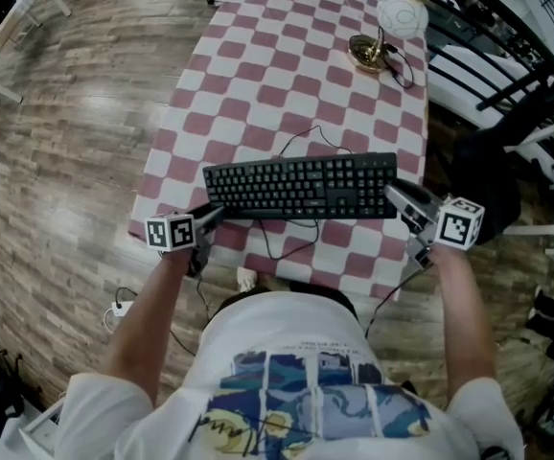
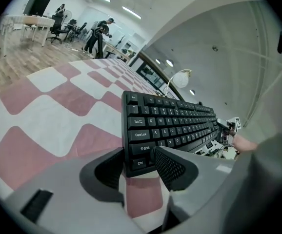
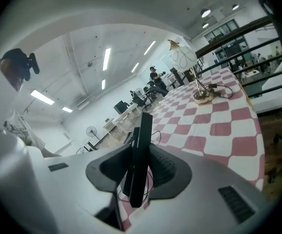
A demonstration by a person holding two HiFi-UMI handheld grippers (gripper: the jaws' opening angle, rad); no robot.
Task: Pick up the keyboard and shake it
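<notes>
Head view, looking steeply down: a black keyboard (image 1: 301, 187) lies crosswise near the close edge of a tabletop (image 1: 258, 75) covered in a red-and-white checked cloth, and I have one gripper at each of its ends. The left gripper (image 1: 212, 216) meets the keyboard's left end, and the right gripper (image 1: 399, 197) meets its right end. A marker cube (image 1: 170, 230) on the left and another (image 1: 459, 221) on the right sit just above my bare forearms. The keyboard's thin cable (image 1: 279, 242) loops off the near edge of the tabletop and hangs below it.

Left gripper view: the fingers of the left gripper (image 2: 141, 162) are clamped on the keyboard's (image 2: 172, 123) near corner, one ribbed pad lying over the Shift and Ctrl keys and the other pressed to the outer edge. Checked cloth shows beneath; I cannot tell whether the keyboard rests on it or sits just clear.

Right gripper view: the keyboard (image 3: 140, 155) appears edge-on between the fingers of the right gripper (image 3: 138, 172), a pad lying against each face of its end, so this side is gripped as well.

Well beyond the keyboard, at the far end of the tabletop, a lamp (image 1: 390, 22) with a white globe shade stands on a brass base, its own cord curling beside it. Wood-plank floor (image 1: 57, 161) borders the tabletop on the left. Several people (image 2: 99, 33) stand among desks in the distance in the left gripper view.
</notes>
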